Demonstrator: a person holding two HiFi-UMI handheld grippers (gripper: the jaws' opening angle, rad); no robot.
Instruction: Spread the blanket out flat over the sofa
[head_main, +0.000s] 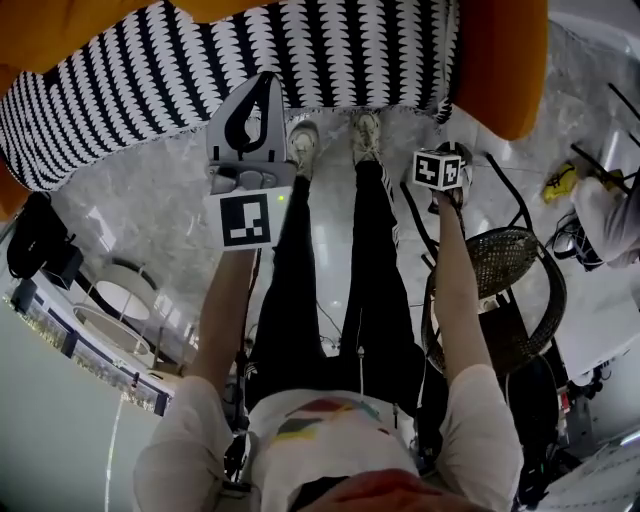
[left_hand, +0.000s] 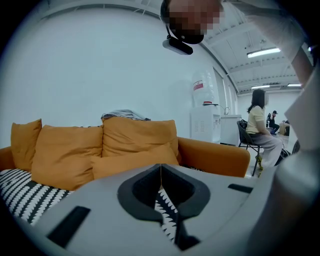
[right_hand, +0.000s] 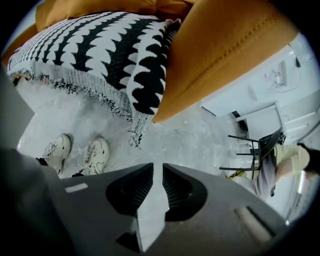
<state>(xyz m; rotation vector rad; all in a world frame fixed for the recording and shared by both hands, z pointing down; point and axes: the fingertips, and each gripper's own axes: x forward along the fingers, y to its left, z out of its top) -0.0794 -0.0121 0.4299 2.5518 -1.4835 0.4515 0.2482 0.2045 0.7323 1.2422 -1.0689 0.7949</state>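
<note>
- Right tongs (right_hand: 157, 167): the jaws are a crack apart with nothing in them, just bare floor (right_hand: 190, 135) showing through the gap. They point steeply down.
- Left tongs (left_hand: 161, 167): the tips are pinched together. The zigzag pattern in the window behind them looks like cloth lying beyond, not gripped, so I'd call them empty.
- The blanket (right_hand: 90, 45) sits ahead of and above the right tongs. It's draped over the sofa (left_hand: 215, 155) seat with its fringe hanging down the front.
- The bit closest to the right tongs is the corner (right_hand: 150, 75), jammed against the sofa arm (right_hand: 225, 50). It looks bunched up, not flat.
- In the head view the left tongs' tips overlap the hanging front edge, so I'd guess the left hand is nearer. I can't tell if they touch it.
- The blanket's long axis runs sideways across both tongs, along the seat.
- Farthest back are the cushions (left_hand: 70, 150).
</note>
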